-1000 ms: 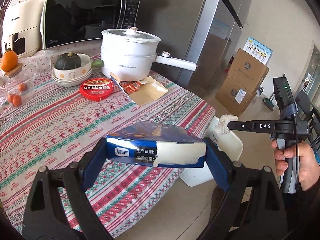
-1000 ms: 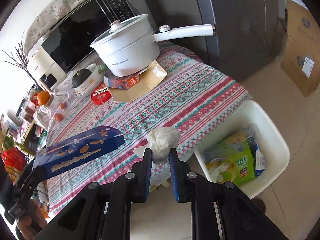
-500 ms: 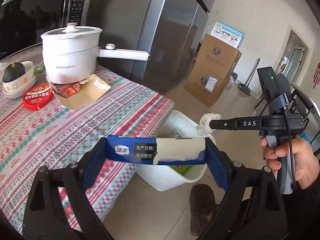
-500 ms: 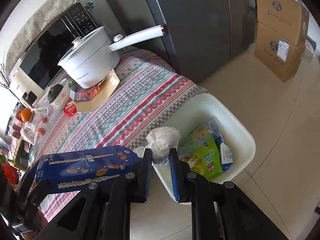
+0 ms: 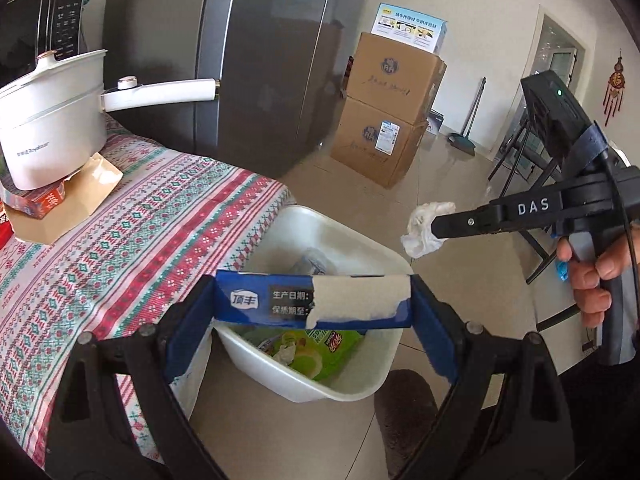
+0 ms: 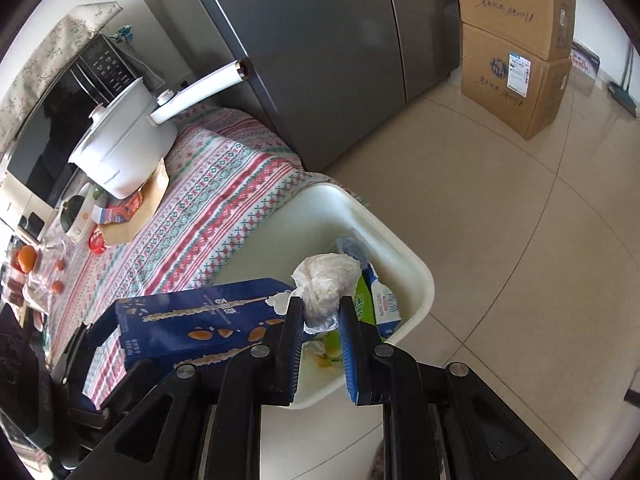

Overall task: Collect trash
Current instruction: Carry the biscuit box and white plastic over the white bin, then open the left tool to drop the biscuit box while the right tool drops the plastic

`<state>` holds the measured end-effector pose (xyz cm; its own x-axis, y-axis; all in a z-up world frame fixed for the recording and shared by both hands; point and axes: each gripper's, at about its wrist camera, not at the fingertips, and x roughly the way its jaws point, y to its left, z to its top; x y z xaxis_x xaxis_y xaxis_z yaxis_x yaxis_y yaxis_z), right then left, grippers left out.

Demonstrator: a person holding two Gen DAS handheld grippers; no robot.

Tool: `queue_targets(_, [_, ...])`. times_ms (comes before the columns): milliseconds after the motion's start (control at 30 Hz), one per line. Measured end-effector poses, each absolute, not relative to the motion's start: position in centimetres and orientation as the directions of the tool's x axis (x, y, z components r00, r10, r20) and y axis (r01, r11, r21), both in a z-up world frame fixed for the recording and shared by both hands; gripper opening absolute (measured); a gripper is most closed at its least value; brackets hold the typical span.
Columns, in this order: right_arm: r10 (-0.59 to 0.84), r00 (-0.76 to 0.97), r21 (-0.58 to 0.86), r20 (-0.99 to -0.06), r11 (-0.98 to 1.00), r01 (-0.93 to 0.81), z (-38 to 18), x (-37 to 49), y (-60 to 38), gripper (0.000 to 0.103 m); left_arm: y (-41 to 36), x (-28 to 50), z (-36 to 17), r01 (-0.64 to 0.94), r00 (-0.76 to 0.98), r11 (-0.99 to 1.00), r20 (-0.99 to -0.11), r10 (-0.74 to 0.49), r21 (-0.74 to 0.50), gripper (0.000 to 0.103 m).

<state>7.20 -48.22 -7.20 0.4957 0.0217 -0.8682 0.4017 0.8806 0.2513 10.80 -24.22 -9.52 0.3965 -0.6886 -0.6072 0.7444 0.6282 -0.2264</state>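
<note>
Showing only in right view: blue box (image 6: 200, 320) top, perhaps biscuit sticks.

the bin (image 5: 384, 380) stands on the floor against the table (image 5: 132, 236) edge, with wrappers (image 5: 320, 350) inside it. the box (image 5: 312, 300) hangs over the bin's near rim, the tissue wad (image 6: 326, 280) to its right. the pot (image 5: 52, 120) sits at the table's far end, before the fridge (image 5: 256, 52); stacked cartons (image 5: 384, 108) stand right of the fridge.

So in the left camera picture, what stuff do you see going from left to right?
White pot → brown paper bag → blue box in the left gripper → stacked cardboard boxes → crumpled tissue → right gripper → broom.
</note>
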Motion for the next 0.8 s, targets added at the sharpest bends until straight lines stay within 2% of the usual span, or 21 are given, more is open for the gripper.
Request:
queue_targets(133, [0.022, 0.485, 0.248, -0.874, 0.879, 0.408, -7.6, 7.0, -49.0, 0.018, -25.3, 11.2, -10.8, 0.723, 0.403, 0.665, -0.667, -0.627, -0.188, 0.094])
queue_targets(200, [0.022, 0.482, 0.247, -0.876, 0.879, 0.408, -7.7, 7.0, -49.2, 0.018, -25.5, 11.3, -11.0, 0.710, 0.418, 0.685, -0.686, -0.596, -0.163, 0.098])
queue_targets(400, [0.022, 0.476, 0.245, -0.879, 0.878, 0.411, -7.9, 7.0, -49.2, 0.019, -25.0, 11.4, -11.3, 0.671, 0.473, 0.737, -0.719, -0.508, -0.079, 0.100])
queue_targets(600, [0.032, 0.472, 0.251, -0.881, 0.877, 0.410, -8.2, 7.4, -48.9, 0.020, -23.6, 12.1, -11.3, 0.631, 0.497, 0.773, -0.734, -0.463, -0.061, 0.102])
queue_targets(700, [0.066, 0.476, 0.287, -0.877, 0.867, 0.408, -8.4, 7.7, -49.0, 0.031, -23.3, 12.3, -11.3, 0.617, 0.510, 0.786, -0.738, -0.442, -0.044, 0.102])
queue_targets(733, [0.078, 0.476, 0.303, -0.876, 0.857, 0.416, -8.5, 7.7, -49.2, 0.048, -23.2, 12.4, -11.3, 0.613, 0.514, 0.789, -0.739, -0.436, -0.039, 0.102])
queue_targets(767, [0.083, 0.482, 0.317, -0.872, 0.847, 0.427, -8.5, 7.6, -49.3, 0.061, -23.1, 12.4, -11.3, 0.610, 0.517, 0.792, -0.739, -0.431, -0.035, 0.102])
queue_targets(800, [0.084, 0.486, 0.323, -0.870, 0.841, 0.434, -8.3, 7.5, -49.4, 0.062, -23.0, 12.5, -11.3, 0.608, 0.519, 0.794, -0.740, -0.427, -0.032, 0.102])
